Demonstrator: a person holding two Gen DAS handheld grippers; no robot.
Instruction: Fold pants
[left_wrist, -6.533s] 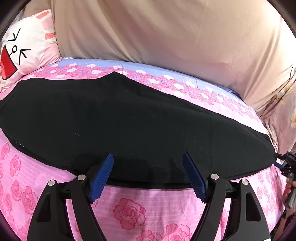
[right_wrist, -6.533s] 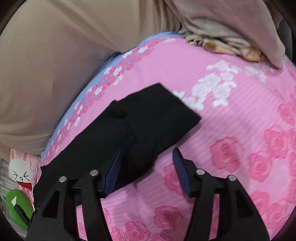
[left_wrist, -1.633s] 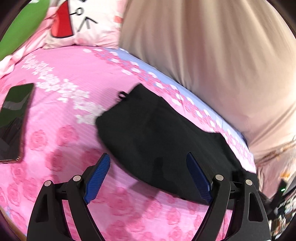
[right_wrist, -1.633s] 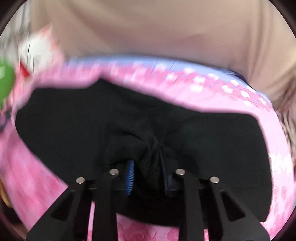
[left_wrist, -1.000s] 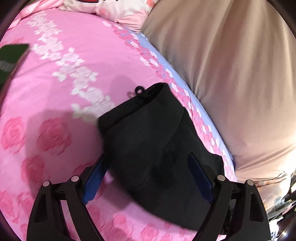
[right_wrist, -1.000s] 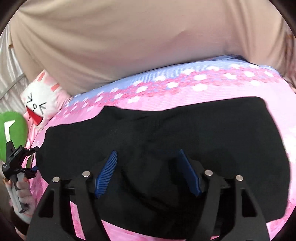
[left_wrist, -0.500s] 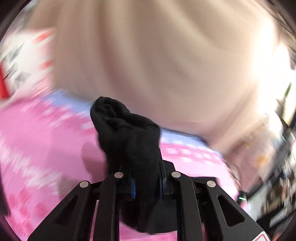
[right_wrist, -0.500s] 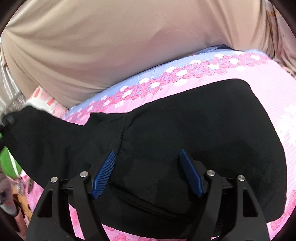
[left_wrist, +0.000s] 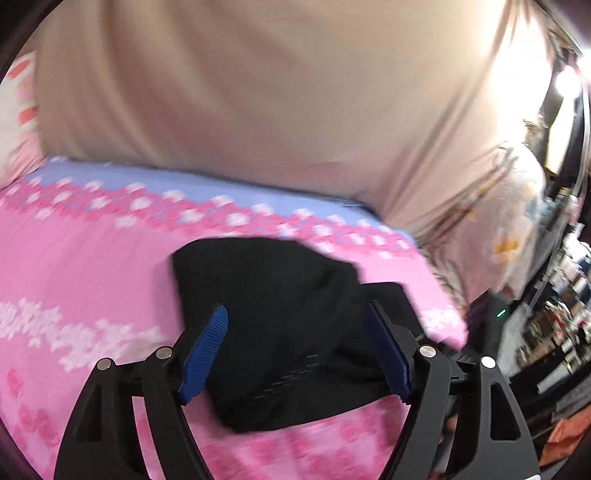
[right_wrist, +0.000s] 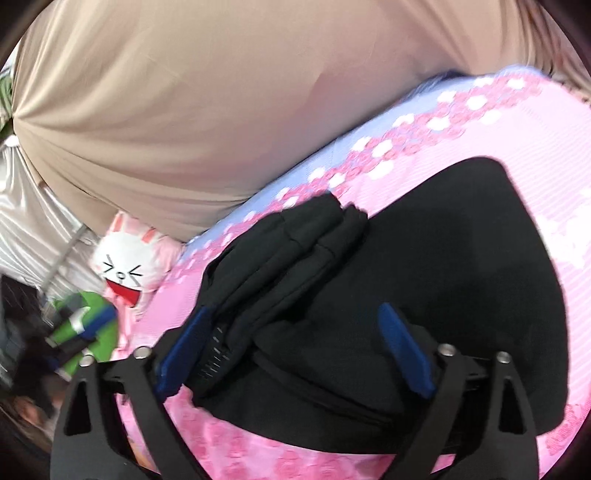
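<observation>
The black pants (left_wrist: 280, 317) lie folded into a compact stack on the pink rose bedspread (left_wrist: 74, 280). My left gripper (left_wrist: 299, 350) is open, its blue pads on either side of the bundle just above it, holding nothing. In the right wrist view the pants (right_wrist: 424, 280) show a freshly laid upper layer with a rumpled edge (right_wrist: 295, 236) on the left half. My right gripper (right_wrist: 291, 350) is open over the near edge of the pants and holds nothing.
A beige sheet (right_wrist: 207, 110) hangs behind the bed. A rabbit-face pillow (right_wrist: 125, 269) and a green object (right_wrist: 81, 325) lie at the left. The bed's right edge (left_wrist: 454, 325) drops to a cluttered room. A floral pillow (left_wrist: 517, 229) sits at the right.
My left gripper was shut on the pants end and carried it across; now it has opened and that end lies on top of the other half. The right gripper stayed open.
</observation>
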